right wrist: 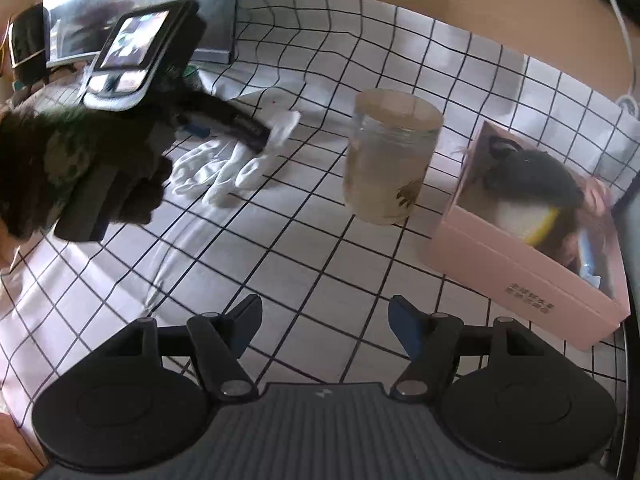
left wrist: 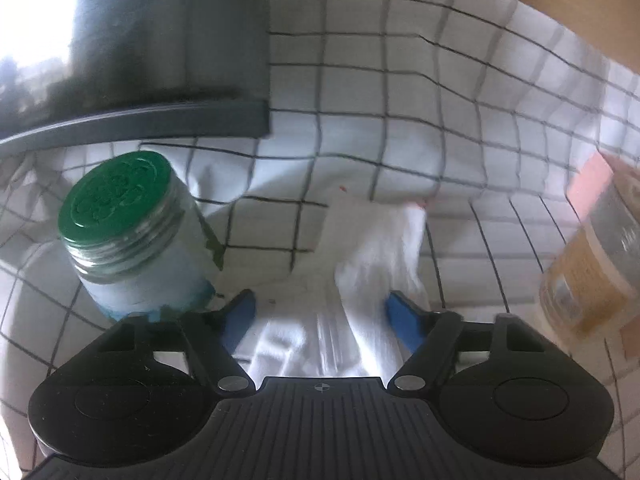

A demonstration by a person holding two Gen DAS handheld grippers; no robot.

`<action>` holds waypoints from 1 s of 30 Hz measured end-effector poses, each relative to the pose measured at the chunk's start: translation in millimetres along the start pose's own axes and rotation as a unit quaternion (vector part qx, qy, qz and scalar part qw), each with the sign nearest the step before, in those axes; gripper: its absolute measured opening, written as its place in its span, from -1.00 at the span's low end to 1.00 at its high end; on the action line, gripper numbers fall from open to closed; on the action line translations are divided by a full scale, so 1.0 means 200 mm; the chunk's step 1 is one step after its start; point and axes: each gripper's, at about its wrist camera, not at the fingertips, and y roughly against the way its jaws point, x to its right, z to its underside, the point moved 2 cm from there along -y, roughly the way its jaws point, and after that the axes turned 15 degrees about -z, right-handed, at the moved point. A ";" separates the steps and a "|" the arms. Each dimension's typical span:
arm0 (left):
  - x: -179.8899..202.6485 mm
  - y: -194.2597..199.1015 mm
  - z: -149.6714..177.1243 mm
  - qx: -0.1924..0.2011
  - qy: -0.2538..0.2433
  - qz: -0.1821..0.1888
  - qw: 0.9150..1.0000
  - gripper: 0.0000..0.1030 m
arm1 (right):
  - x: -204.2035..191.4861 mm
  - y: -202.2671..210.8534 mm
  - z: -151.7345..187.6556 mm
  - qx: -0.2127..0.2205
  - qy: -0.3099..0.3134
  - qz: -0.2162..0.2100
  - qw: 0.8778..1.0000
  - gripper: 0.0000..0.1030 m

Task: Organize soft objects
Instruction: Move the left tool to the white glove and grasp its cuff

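A white glove (left wrist: pixel 376 248) lies on the checked tablecloth (left wrist: pixel 360 80), running between the blue fingers of my left gripper (left wrist: pixel 324 312), whose jaws stand wide apart around it. In the right wrist view the same white glove (right wrist: pixel 216 172) lies flat at the left, with the left gripper's black body (right wrist: pixel 240 126) over its cuff. My right gripper (right wrist: pixel 324 320) is open and empty above bare cloth. A pink box (right wrist: pixel 532 252) at the right holds a dark furry soft object (right wrist: pixel 532 176) and other items.
A green-lidded glass jar (left wrist: pixel 128 232) stands just left of the left gripper. A clear jar (right wrist: pixel 388 160) with a tan lid stands mid-table; it also shows at the right in the left wrist view (left wrist: pixel 596 264). A dark appliance (left wrist: pixel 140 60) sits at the back left.
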 end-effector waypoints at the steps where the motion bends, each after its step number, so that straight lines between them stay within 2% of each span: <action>1: 0.00 0.02 0.02 0.007 -0.006 0.009 1.000 0.09 | 0.01 0.00 -0.01 0.002 -0.002 -0.003 1.000 0.37; 2: 0.00 0.04 0.03 0.010 -0.011 0.014 1.000 -0.13 | 0.02 -0.01 -0.01 0.003 -0.003 -0.007 1.000 0.37; 4: -0.02 0.07 0.06 0.006 -0.012 0.026 1.000 -0.42 | 0.02 -0.02 -0.03 0.004 -0.001 -0.011 1.000 0.37; 5: -0.03 0.09 0.08 0.004 -0.012 0.030 0.999 -0.45 | 0.01 -0.03 -0.03 0.005 0.000 -0.014 1.000 0.37; 12: -0.13 0.25 0.25 -0.018 0.011 0.075 0.997 -0.54 | -0.05 -0.06 -0.07 0.009 0.026 -0.039 0.999 0.37; 19: -0.22 0.39 0.42 -0.024 0.020 0.097 0.995 -0.54 | -0.09 -0.12 -0.12 0.006 0.034 -0.056 0.998 0.37; 23: -0.24 0.42 0.46 -0.024 0.014 0.107 0.994 -0.54 | -0.17 -0.20 -0.20 0.012 0.057 -0.082 0.995 0.37; 26: -0.26 0.45 0.50 -0.026 0.015 0.111 0.993 -0.54 | -0.21 -0.33 -0.31 0.017 0.049 -0.093 0.994 0.36; 28: -0.28 0.46 0.52 -0.028 0.020 0.109 0.993 -0.54 | -0.22 -0.44 -0.36 0.005 0.036 -0.100 0.994 0.22; 29: -0.30 0.47 0.53 -0.028 0.024 0.106 0.994 -0.54 | -0.23 -0.49 -0.38 -0.003 0.035 -0.098 0.995 0.03; 30: -0.31 0.47 0.53 -0.029 0.028 0.101 0.994 -0.54 | -0.23 -0.54 -0.38 -0.014 0.037 -0.091 0.995 -0.04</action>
